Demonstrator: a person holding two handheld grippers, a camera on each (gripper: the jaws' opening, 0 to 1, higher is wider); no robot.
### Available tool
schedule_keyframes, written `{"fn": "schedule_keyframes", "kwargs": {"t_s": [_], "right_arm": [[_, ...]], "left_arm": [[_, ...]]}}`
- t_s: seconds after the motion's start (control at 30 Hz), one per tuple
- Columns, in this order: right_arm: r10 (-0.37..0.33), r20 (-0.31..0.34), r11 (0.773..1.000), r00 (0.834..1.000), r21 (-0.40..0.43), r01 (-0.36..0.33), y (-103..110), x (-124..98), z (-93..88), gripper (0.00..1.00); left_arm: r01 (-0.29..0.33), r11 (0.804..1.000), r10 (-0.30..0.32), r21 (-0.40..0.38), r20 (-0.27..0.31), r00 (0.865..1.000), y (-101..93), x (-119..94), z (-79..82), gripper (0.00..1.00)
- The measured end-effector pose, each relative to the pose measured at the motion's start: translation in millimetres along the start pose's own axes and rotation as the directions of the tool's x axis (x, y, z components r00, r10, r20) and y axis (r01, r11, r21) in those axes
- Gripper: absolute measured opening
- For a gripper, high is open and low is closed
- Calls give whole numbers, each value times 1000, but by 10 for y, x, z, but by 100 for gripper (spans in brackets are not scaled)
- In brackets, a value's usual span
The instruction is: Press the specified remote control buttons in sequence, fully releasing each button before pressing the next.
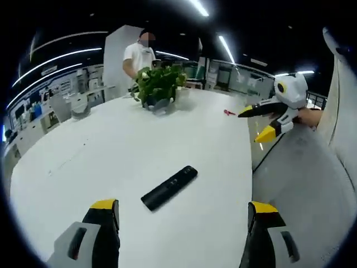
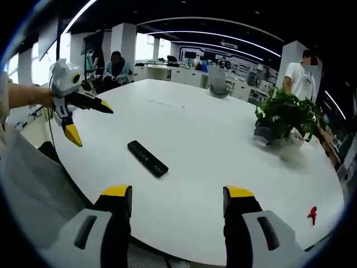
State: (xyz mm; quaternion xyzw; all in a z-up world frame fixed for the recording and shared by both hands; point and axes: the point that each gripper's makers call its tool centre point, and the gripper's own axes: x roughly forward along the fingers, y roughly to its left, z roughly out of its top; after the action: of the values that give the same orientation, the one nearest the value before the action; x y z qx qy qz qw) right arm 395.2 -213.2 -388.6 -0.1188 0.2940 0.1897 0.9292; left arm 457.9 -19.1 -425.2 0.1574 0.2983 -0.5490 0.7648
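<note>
Nothing looks pressed yet. The table [image 1: 111, 145] carries a plant [image 1: 158, 86] at its far side and the remote [image 1: 169, 187] lying flat mid-table, untouched. Left gripper [image 1: 181, 215] and right gripper [image 2: 177, 201] hover apart from it, jaws wide and empty.

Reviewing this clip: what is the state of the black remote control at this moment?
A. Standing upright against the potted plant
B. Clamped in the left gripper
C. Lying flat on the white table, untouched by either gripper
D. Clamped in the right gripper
C: the remote control lies flat on the white table, ahead of the open left gripper, with the open right gripper also clear of it.
</note>
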Motion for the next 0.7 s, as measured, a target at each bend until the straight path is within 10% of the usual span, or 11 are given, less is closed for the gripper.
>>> {"fn": "schedule_keyframes", "kwargs": {"t_s": [0.3,0.7], "right_arm": [[-9,-19,1000,1000,0,9,-32,-7,-34,59],[-26,-27,1000,999,10,27,-89,-27,-53,50]], "left_arm": [[126,970,-81,207,-216,973,251,426,-239,83],[220,955,-143,199,-342,929,382,769,-402,53]]}}
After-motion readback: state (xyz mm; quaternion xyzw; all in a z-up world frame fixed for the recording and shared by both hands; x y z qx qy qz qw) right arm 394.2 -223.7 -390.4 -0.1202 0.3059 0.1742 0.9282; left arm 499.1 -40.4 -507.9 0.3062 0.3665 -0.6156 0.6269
